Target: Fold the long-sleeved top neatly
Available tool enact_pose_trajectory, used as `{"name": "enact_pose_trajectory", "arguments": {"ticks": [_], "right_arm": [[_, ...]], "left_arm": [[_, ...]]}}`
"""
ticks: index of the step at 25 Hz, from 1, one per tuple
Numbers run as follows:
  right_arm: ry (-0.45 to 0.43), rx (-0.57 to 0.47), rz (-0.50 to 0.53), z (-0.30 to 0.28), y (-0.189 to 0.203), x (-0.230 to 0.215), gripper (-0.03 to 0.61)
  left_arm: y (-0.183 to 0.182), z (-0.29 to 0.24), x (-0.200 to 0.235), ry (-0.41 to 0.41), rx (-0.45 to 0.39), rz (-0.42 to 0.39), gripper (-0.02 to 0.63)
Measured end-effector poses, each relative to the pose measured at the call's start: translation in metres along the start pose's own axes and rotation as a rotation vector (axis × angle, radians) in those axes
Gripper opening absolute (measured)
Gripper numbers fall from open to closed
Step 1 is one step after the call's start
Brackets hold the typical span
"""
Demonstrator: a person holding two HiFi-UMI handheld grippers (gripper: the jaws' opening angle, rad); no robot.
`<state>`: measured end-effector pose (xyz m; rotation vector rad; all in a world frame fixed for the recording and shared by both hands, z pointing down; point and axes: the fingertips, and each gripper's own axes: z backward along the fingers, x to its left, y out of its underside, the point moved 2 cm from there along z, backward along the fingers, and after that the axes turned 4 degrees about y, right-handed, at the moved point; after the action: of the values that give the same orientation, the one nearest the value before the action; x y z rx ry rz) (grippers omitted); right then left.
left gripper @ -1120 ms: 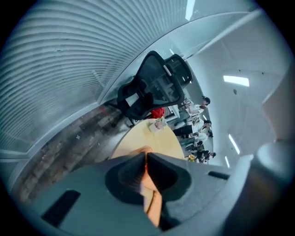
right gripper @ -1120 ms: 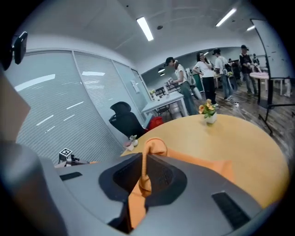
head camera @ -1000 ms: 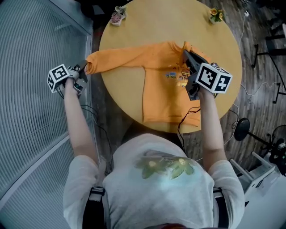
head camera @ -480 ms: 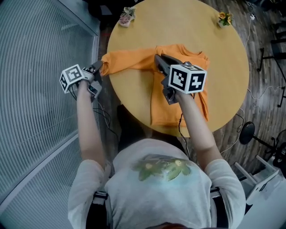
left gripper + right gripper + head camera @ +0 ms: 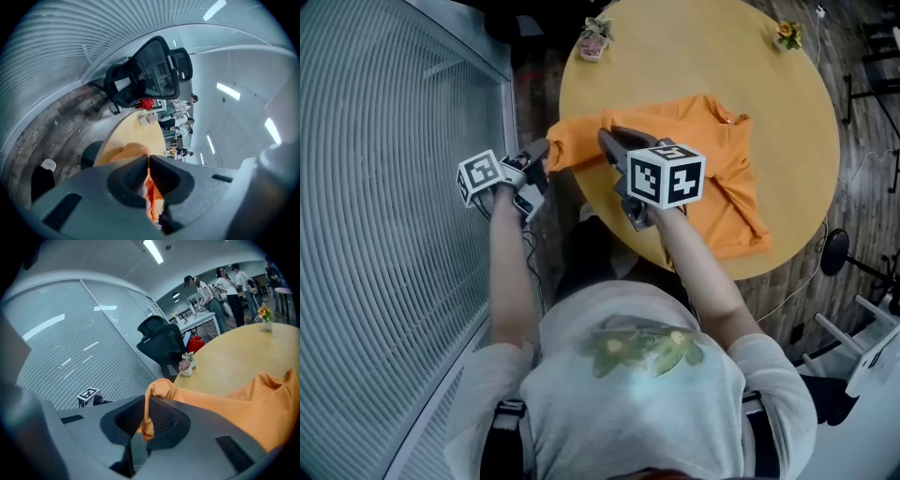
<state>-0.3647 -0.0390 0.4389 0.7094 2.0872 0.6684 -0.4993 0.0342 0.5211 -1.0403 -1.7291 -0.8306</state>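
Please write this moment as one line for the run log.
top: bunched on table | left gripper: shut on sleeve, at table edge | right gripper: shut on top fabric

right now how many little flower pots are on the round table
2. A pot of pale flowers stands at the table's far left edge, a pot of yellow flowers at its far right edge. Another under the orange top seems unlikely.

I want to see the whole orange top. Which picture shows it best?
Head view: nearly the whole orange top shows on the table. The left gripper view shows only a strip in the left tongs; the right gripper view, a pinched fold in the right tongs.
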Motion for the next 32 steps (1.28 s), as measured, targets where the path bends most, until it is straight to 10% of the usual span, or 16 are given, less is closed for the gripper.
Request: {"name": "enact_pose_trajectory", "arguments": {"ticks": [12, 15, 22, 32], "right_arm": [[-0.051, 0.199, 0.128, -0.126, 0.091, 0.024, 0.044], [-0.091, 0.256, 0.122, -0.132, 0.106, 0.019, 0.184], [-0.095, 0.27, 0.072, -0.08, 0.106, 0.0, 0.185], [0.705, 0.069, -0.093, 0.12, 0.054, -0.284, 0.218]], "left_arm": [[-0.013, -0.014, 0.05, 0.038, 0.132, 0.092, 0.018], [-0.011, -0.022, 0.062, -0.01, 0.175, 0.073, 0.018], [-0.001, -0.029, 0.065, -0.047, 0.232, 0.013, 0.018], [0.01, -0.042, 0.024, -0.093, 0.304, -0.28, 0.173]]}}
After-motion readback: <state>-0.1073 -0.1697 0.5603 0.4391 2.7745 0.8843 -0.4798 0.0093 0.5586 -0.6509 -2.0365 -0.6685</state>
